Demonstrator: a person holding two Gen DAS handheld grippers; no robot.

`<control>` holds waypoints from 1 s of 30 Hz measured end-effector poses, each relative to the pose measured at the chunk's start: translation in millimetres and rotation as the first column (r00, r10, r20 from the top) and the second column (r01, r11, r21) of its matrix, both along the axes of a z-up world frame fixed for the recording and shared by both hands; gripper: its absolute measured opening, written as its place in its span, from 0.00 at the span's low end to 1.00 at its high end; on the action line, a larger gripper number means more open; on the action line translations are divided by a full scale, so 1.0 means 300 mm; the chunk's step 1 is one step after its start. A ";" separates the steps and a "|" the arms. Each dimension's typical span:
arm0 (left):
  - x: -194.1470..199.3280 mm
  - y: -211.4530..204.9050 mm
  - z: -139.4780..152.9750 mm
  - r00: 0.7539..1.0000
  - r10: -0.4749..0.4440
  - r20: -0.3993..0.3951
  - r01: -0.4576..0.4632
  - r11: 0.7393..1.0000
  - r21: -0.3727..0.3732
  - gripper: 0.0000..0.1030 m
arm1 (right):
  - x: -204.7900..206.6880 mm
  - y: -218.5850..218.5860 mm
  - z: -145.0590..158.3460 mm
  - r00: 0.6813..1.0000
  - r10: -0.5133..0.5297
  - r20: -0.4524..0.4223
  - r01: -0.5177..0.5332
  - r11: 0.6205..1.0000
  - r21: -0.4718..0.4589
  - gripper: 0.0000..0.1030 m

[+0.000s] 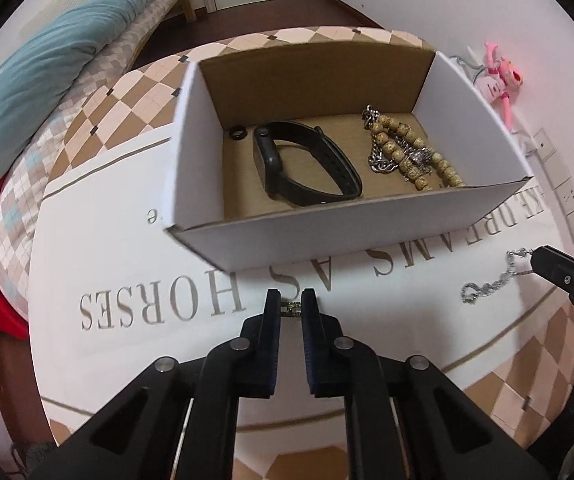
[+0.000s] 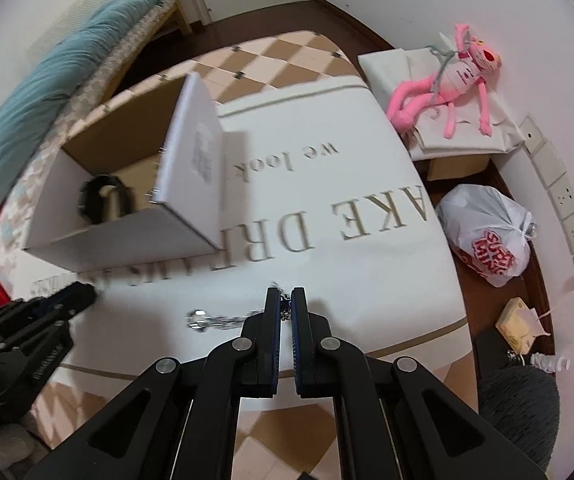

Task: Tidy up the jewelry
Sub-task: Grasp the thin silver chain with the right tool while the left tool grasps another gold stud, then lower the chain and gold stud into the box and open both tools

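Observation:
An open white cardboard box (image 1: pixel 191 152) stands on the white printed cloth. Inside lie a black ring (image 1: pixel 236 134), a black smart band (image 1: pixel 303 162), a wooden bead bracelet (image 1: pixel 407 148) and a silver chain (image 1: pixel 387 160). My left gripper (image 1: pixel 291 307) is shut on a small dark ring (image 1: pixel 291 309) just in front of the box. My right gripper (image 2: pixel 285 300) is shut on a silver chain bracelet (image 2: pixel 223 318) that hangs to its left; it also shows in the left wrist view (image 1: pixel 487 284). The box (image 2: pixel 191 168) is blurred in the right wrist view.
A teal quilt (image 1: pixel 47 72) lies on a bed at left. A pink plush toy (image 2: pixel 447 80), a white plastic bag (image 2: pixel 487 232) and wall sockets (image 2: pixel 567 200) are to the right. The table's edge curves near the floor at right.

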State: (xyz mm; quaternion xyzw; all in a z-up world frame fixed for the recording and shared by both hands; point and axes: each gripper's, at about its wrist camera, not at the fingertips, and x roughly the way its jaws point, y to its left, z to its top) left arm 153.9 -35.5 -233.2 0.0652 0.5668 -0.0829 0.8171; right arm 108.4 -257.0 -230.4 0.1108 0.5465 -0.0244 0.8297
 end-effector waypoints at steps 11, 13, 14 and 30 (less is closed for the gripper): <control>-0.011 0.066 0.314 0.997 0.011 0.071 0.001 0.986 -0.167 0.07 | -0.020 0.079 0.351 0.973 0.122 0.198 -0.145 0.984 0.107 0.05; 0.032 0.083 0.368 0.996 0.017 0.090 0.001 0.981 -0.193 0.07 | -0.001 0.078 0.423 0.962 0.133 0.237 -0.166 0.979 0.123 0.05; 0.050 0.085 0.386 0.994 0.018 0.105 0.002 0.982 -0.187 0.07 | 0.014 0.079 0.460 0.956 0.142 0.255 -0.179 0.975 0.129 0.05; 0.429 0.025 0.298 0.998 0.011 -0.054 -0.023 0.974 -0.225 0.09 | 0.390 0.154 0.397 0.955 0.245 0.168 -0.260 0.963 0.072 0.05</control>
